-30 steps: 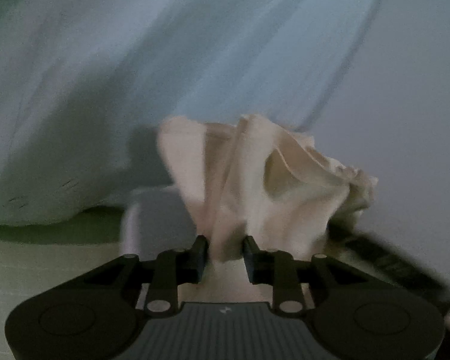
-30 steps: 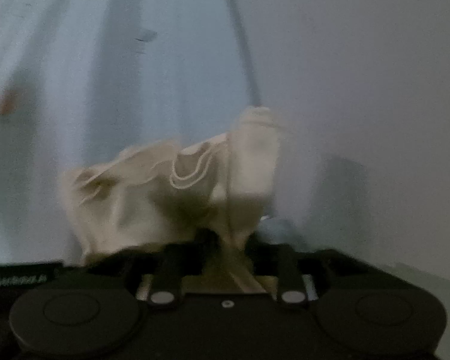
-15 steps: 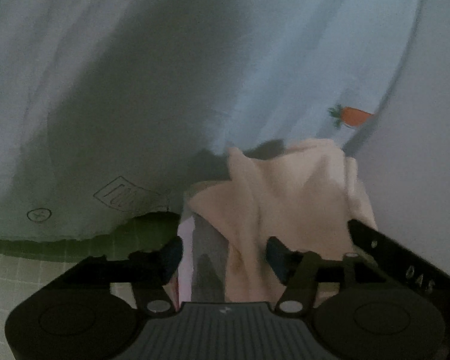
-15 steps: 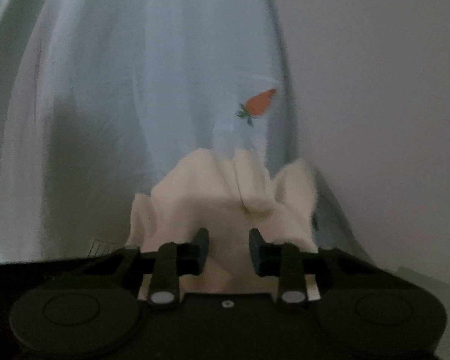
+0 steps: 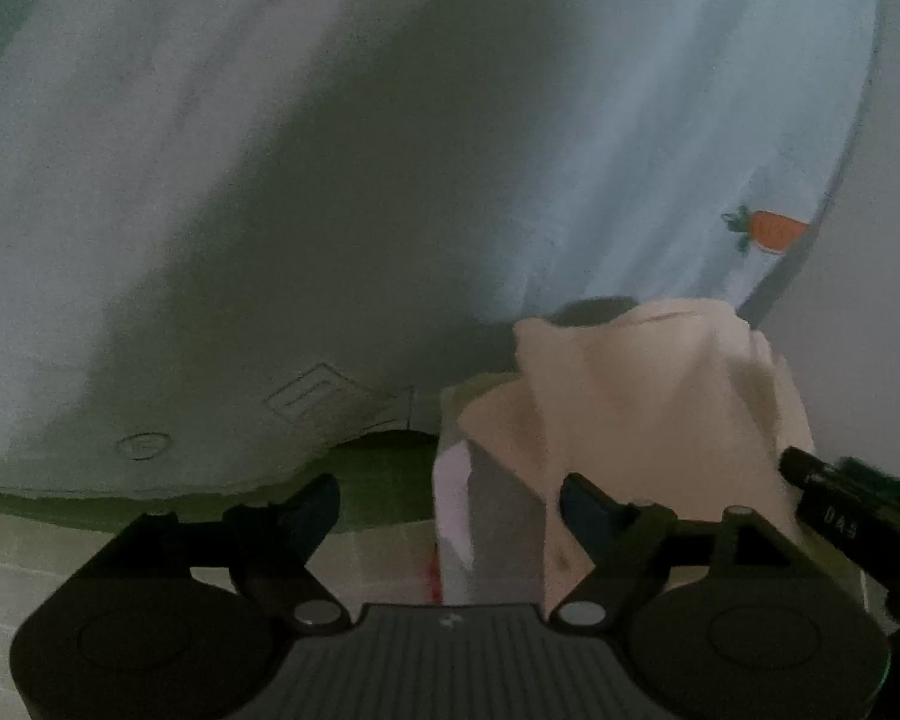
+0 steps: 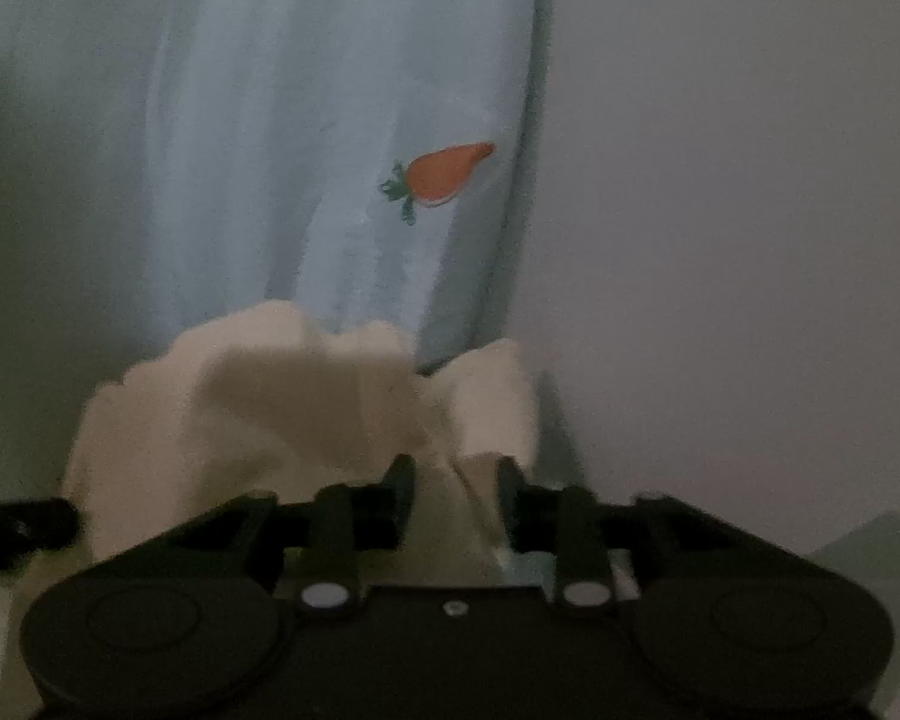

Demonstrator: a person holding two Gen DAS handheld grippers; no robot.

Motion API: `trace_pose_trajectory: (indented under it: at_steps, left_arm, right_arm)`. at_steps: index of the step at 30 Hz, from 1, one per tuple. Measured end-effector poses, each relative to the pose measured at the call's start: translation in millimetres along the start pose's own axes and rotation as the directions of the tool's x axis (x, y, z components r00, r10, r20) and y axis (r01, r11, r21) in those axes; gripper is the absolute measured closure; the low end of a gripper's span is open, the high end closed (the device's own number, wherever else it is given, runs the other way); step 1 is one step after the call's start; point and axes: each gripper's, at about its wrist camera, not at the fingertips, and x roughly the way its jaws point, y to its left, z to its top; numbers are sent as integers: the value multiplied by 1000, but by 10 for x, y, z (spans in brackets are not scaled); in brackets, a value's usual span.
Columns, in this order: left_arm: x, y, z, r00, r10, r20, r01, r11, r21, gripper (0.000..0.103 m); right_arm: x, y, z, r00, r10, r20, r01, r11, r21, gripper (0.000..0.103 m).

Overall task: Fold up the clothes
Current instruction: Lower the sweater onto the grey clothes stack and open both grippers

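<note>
The cream cloth (image 5: 642, 408) lies bunched against the foot of a pale blue sheet (image 5: 390, 180), just below the sheet's orange carrot print (image 6: 444, 175). The left gripper (image 5: 450, 501) has its jaws wide apart and still opening; a fold of the cloth sits between them, brushing the right-hand finger, not pinched. The right gripper (image 6: 455, 477) has its jaws partly apart and opening, with a ridge of the cloth (image 6: 306, 396) between them; whether the pads press it is unclear.

A bunched garment (image 5: 648, 396) is seen lying before a hanging sheet (image 5: 390, 150), with a wall (image 6: 720, 180) to the sheet's right.
</note>
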Motion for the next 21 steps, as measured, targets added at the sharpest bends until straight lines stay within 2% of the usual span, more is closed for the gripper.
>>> trace_pose_trajectory:
  at_steps: [2,5,7,11,16,19,21]
  left_arm:
    - [-146,0,-57,1000,9,17,-10,999,45,18]
    - [-441,7,-242,999,-10,42,6,995,104,11]
    - [-658,18,-370,999,-40,36,35,992,122,8]
    - [-1103,-11,-680,995,-95,2,93,978,185,2]
    - [-1622,0,-1060,990,-141,-28,144,963,227,0]
    - [-1871,69,-1271,992,-126,-8,124,967,222,0]
    - [-1993,96,-1409,991,-129,-24,131,962,240,0]
  right_arm:
    - [-151,24,-31,996,-86,7,86,994,-61,24]
    - [-548,-46,-143,993,-114,42,116,991,-64,8]
    - [-810,-147,-241,996,-83,30,83,996,-10,0]
    - [-1399,-297,-530,999,-33,-39,38,991,129,0]
    - [-2073,-303,-823,995,56,-80,-45,989,139,0]
    - [-2432,-328,-1051,993,73,-92,-55,981,186,0]
    - [-2632,-339,-1211,991,90,-98,-66,972,227,0]
